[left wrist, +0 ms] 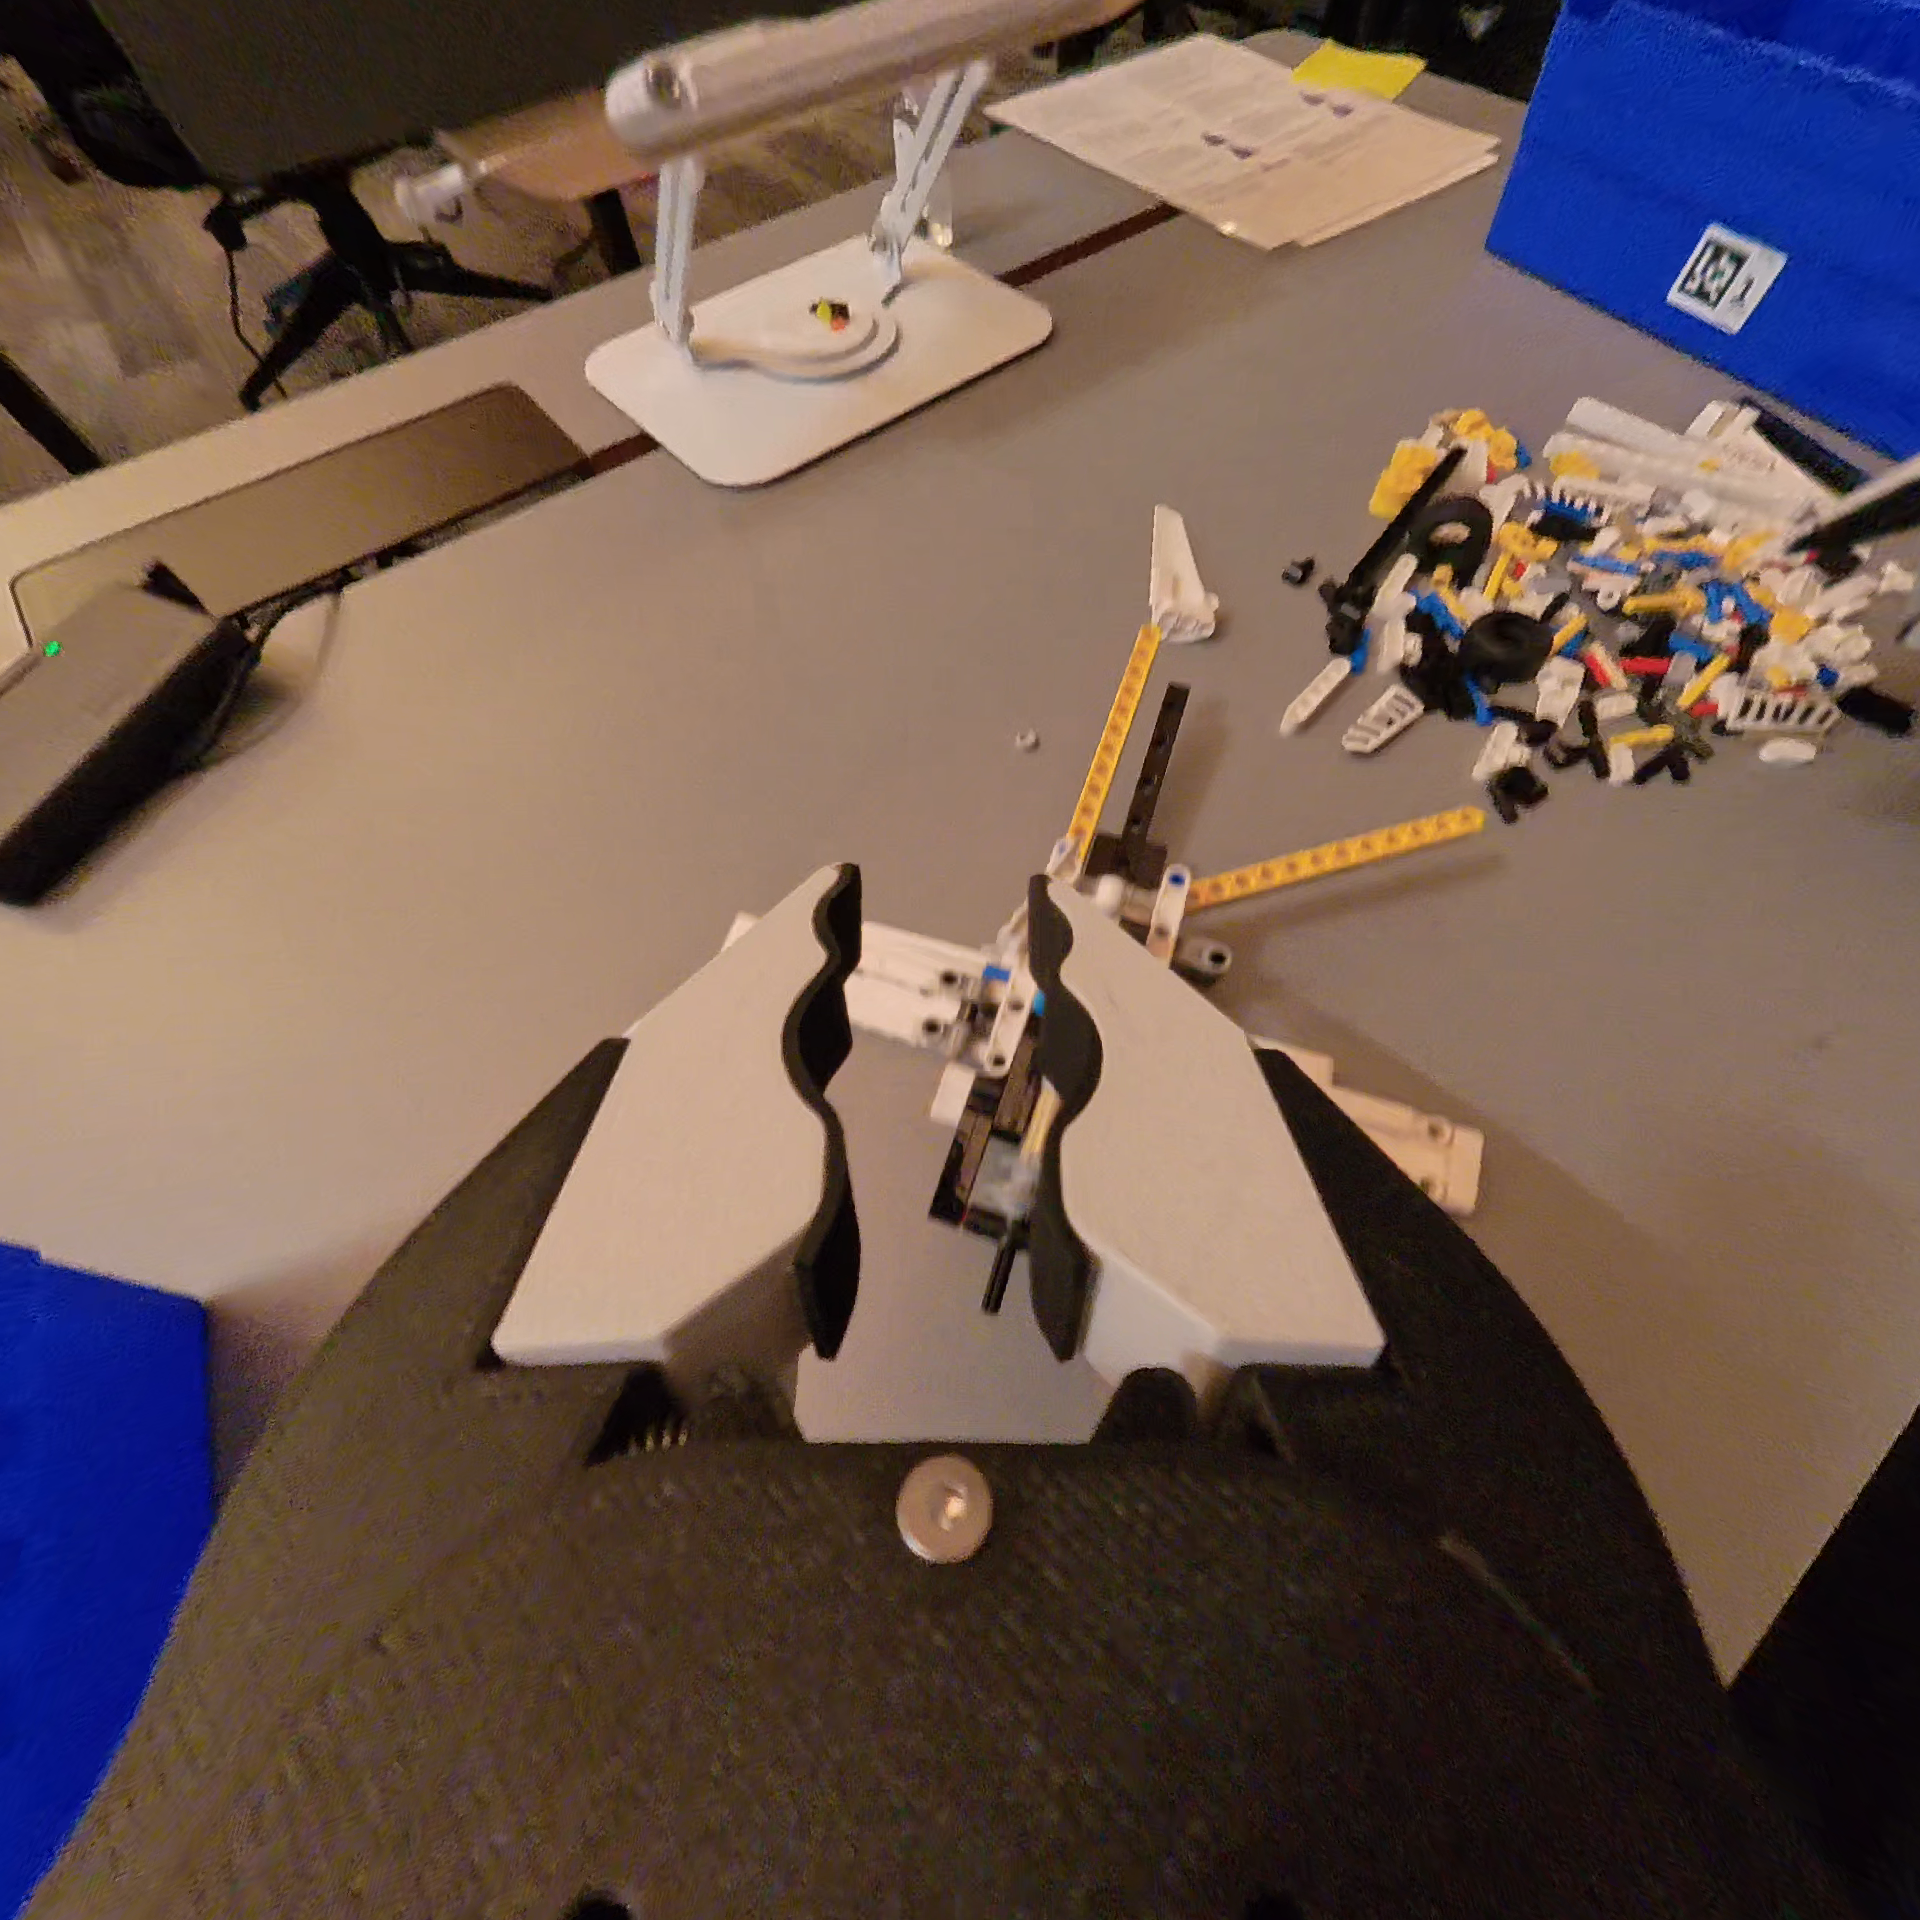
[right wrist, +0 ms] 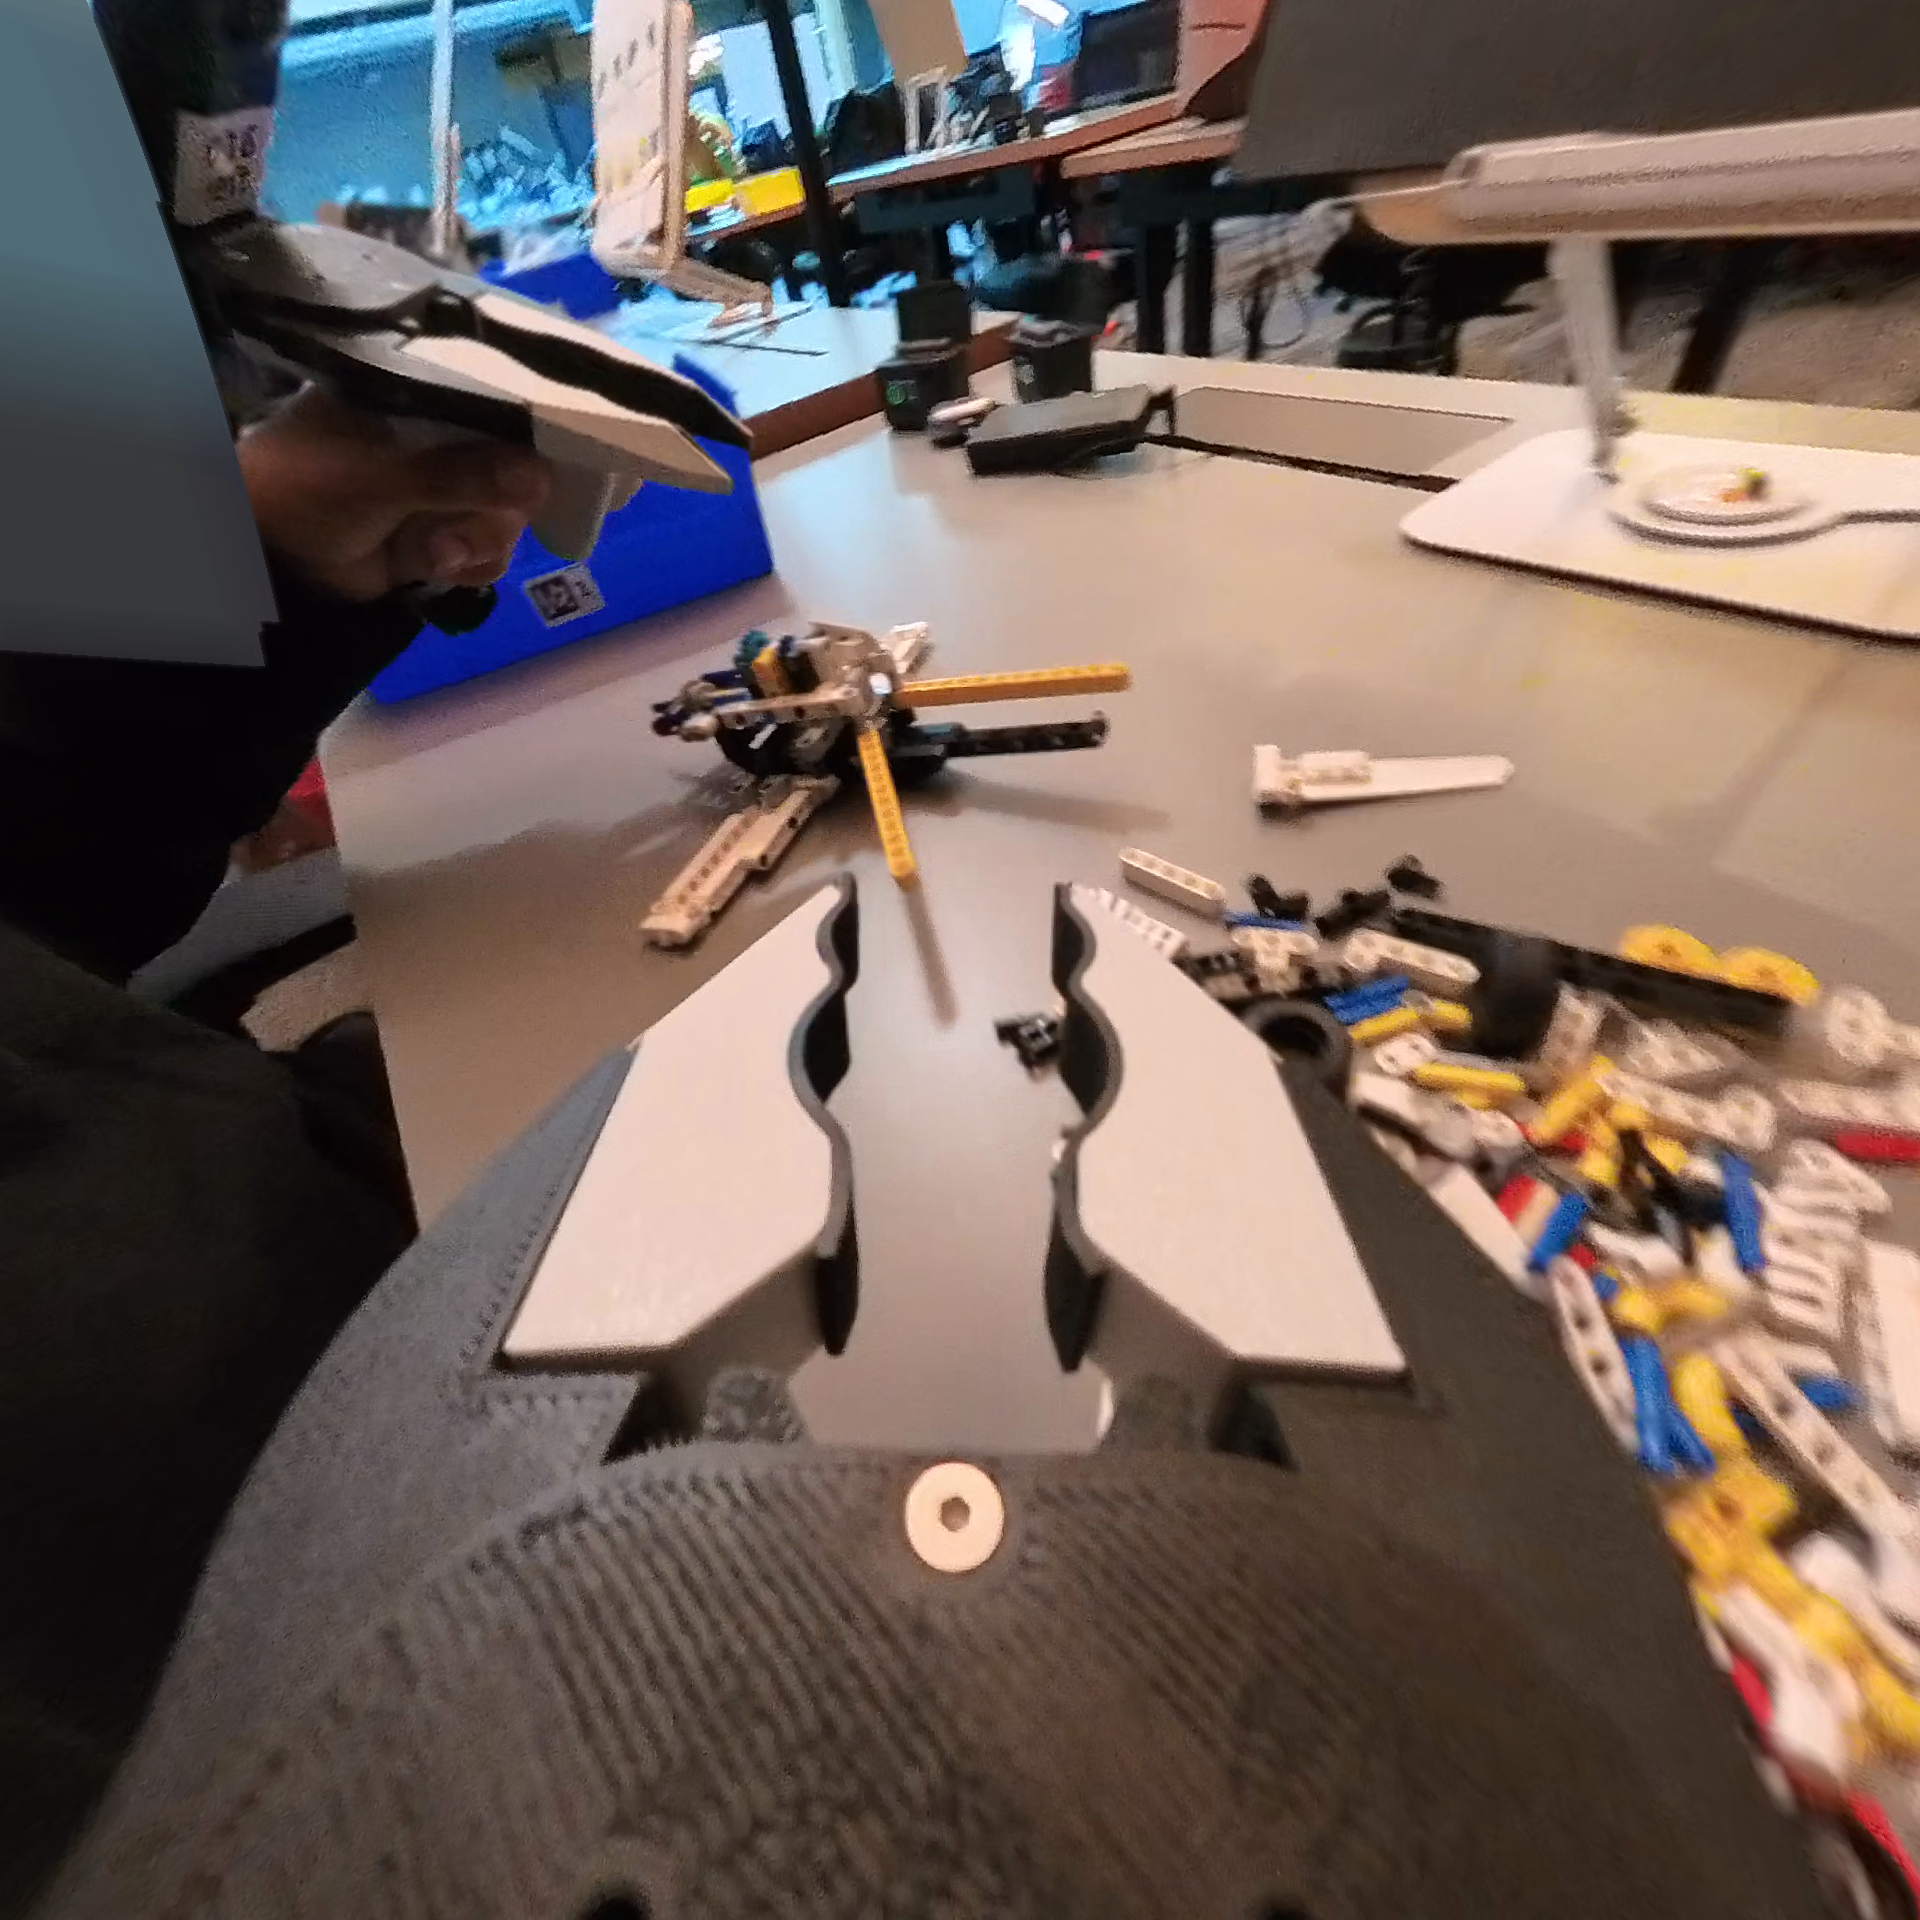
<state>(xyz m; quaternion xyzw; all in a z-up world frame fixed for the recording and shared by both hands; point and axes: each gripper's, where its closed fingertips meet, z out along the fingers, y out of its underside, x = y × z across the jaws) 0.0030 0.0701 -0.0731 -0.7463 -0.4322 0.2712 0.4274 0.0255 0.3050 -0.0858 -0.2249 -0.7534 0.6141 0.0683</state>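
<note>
A small brick model [left wrist: 1003, 1003] with two yellow beams [left wrist: 1117, 727] and a black beam [left wrist: 1164, 758] lies on the grey table [left wrist: 520, 727]. My left gripper [left wrist: 943, 881] is open and hovers over the model, which shows between and under its fingers. In the right wrist view the left gripper [right wrist: 623, 436] hangs well above the model [right wrist: 831, 707] and holds nothing. My right gripper [right wrist: 956, 891] is open and empty, low over the table. A small black piece [right wrist: 1034, 1034] lies on the table by its right finger. The tip of one yellow beam [right wrist: 888, 821] lies just ahead of it.
A pile of loose pieces [left wrist: 1621, 613] lies at the right, and shows in the right wrist view [right wrist: 1662, 1143]. A white panel piece [left wrist: 1179, 571] lies alone. A white lamp base [left wrist: 831, 384], papers [left wrist: 1247, 135], blue bins [left wrist: 1714, 166] [right wrist: 623, 561] and a black box [left wrist: 104, 727] ring the table. One gripper's finger ends stand about 25 cm off the other's. My right gripper is the nearer one to the white panel piece [left wrist: 1179, 571]: about 20 cm, against 25 cm. My right wrist view [right wrist: 1364, 781] looks at it from another angle.
</note>
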